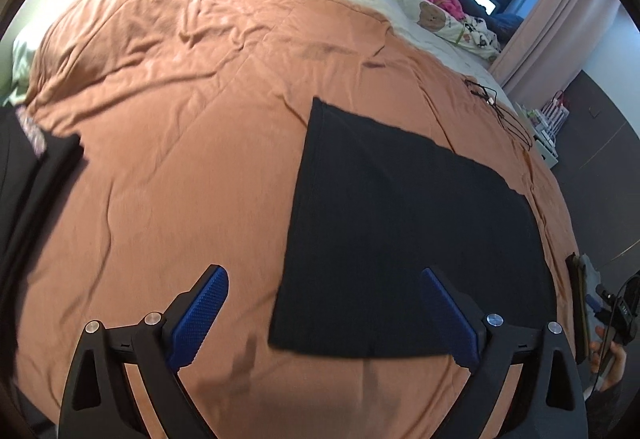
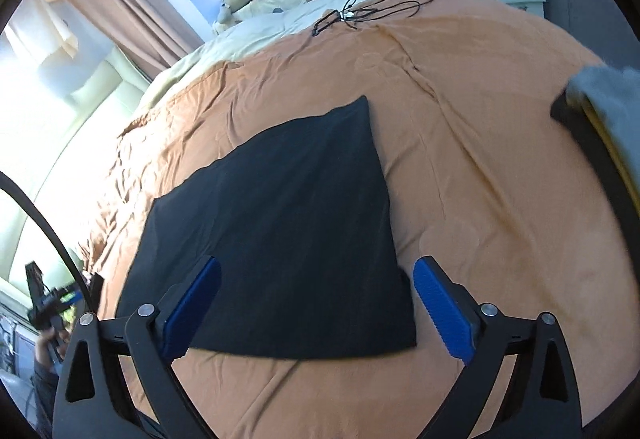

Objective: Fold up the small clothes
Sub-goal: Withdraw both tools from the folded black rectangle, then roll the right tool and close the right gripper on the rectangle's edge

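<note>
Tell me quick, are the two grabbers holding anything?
Left hand-held gripper: open, holding nothing; flat black folded cloth lies beneath on the orange bedspread.
Right hand-held gripper: open, holding nothing.

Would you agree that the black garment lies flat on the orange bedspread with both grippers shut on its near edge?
Not quite: both the left gripper and right gripper are open, holding nothing, as each wrist view shows. The black garment does lie flat on the orange bedspread.

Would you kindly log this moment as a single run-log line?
black cloth: folded flat on orange bedspread | left tool: open, empty | right tool: open, empty | both above cloth's near edge
</note>
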`<control>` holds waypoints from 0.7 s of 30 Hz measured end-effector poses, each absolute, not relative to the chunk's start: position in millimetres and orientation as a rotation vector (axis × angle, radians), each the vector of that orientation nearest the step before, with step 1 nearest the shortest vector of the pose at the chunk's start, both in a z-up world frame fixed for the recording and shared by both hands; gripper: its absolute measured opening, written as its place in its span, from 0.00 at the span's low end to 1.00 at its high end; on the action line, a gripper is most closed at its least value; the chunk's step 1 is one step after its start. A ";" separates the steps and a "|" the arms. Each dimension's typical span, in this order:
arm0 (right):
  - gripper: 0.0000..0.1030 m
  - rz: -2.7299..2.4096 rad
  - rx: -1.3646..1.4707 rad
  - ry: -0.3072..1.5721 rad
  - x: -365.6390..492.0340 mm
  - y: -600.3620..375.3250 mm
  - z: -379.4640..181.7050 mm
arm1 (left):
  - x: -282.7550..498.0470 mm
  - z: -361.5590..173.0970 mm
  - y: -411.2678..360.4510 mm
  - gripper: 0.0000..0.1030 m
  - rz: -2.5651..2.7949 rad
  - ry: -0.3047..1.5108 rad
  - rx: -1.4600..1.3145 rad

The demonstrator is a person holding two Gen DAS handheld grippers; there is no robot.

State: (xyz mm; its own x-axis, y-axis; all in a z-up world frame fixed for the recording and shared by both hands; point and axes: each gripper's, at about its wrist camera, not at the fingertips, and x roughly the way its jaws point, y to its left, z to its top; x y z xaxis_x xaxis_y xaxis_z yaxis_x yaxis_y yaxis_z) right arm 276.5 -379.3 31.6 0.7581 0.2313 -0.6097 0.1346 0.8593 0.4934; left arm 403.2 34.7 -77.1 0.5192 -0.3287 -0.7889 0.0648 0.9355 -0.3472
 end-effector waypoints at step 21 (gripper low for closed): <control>0.93 -0.027 0.702 0.675 195.7 -358.0 -25.8 | 332.0 -136.2 39.0 0.69 -0.233 1.019 -0.572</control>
State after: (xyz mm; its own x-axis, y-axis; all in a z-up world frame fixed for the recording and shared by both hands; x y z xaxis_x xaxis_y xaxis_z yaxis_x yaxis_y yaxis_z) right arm 195.7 -358.0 -25.8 0.7891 0.1956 -0.5823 0.2421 0.7721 0.5875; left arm 332.0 39.0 -136.2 0.5151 -0.4404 -0.7353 -0.0765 0.8308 -0.5513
